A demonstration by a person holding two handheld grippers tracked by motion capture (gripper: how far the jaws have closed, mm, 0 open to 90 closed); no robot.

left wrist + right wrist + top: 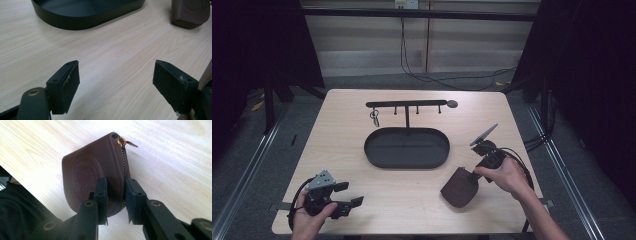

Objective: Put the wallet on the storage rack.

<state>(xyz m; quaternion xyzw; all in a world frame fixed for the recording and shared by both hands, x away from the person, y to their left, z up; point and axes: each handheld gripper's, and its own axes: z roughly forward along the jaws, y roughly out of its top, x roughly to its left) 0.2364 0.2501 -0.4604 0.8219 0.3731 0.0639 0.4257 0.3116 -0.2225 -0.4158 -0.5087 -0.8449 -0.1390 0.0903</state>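
Brown leather pouch [92, 175], rounded, brass zipper along its edge, clamped edge-on between right gripper [115, 192] jaws just above table [175, 157]. Embossed round seal on its face, lettering unreadable. Beyond it, black oval tray [406, 148] under hook rack [406, 104]. Left gripper [116, 82] spread wide, holding nothing.

Both grippers are black. The left gripper [343, 196] carries a grey three-cornered plate at its 12 o'clock; the right gripper [115, 195] has brass-coloured pivot screws and a black cable.
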